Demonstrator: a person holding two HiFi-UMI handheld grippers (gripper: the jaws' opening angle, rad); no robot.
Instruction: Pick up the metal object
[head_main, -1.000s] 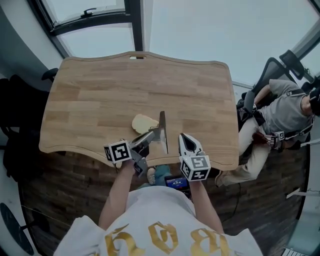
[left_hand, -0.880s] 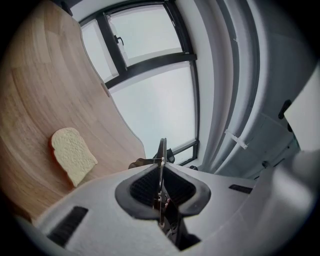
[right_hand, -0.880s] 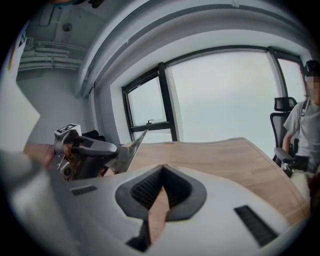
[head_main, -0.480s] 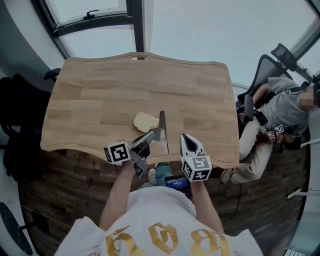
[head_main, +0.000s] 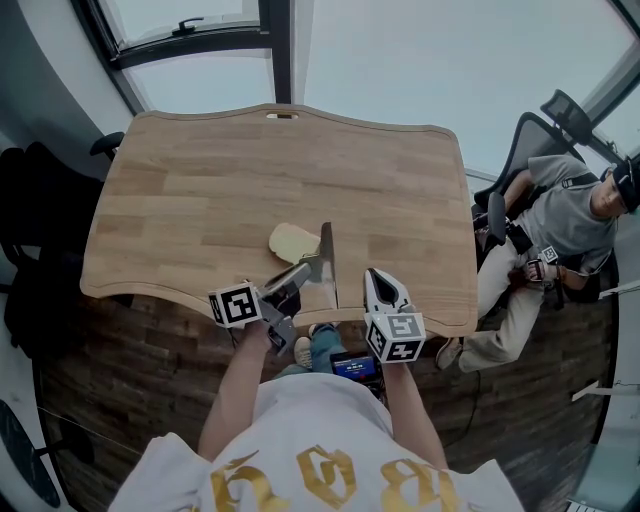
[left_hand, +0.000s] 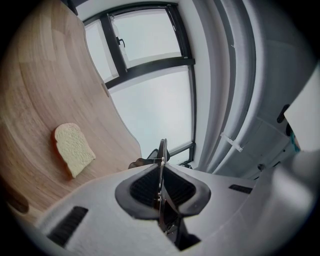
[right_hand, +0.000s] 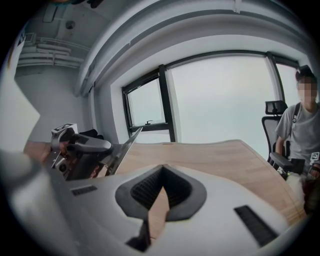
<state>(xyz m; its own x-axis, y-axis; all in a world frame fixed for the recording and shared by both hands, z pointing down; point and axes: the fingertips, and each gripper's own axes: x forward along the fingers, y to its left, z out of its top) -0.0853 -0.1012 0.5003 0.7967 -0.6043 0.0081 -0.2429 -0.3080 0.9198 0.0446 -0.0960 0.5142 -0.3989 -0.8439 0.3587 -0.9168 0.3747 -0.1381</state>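
The metal object (head_main: 327, 258) is a long flat blade, held edge-up above the near part of the wooden table (head_main: 200, 190). My left gripper (head_main: 308, 268) is shut on it near its lower end; in the left gripper view the blade (left_hand: 161, 149) stands upright between the pressed pads. The right gripper view shows the blade (right_hand: 123, 147) slanting up from the left gripper (right_hand: 82, 146). My right gripper (head_main: 380, 290) hangs just right of the blade over the table's front edge, its jaws closed together with nothing in them.
A slice of bread (head_main: 291, 242) lies flat on the table just left of the blade. A seated person (head_main: 560, 235) on an office chair is off the table's right side. Windows run along the far edge.
Both grippers and the blade have stayed in place. Only the seated person at the right has shifted a little.
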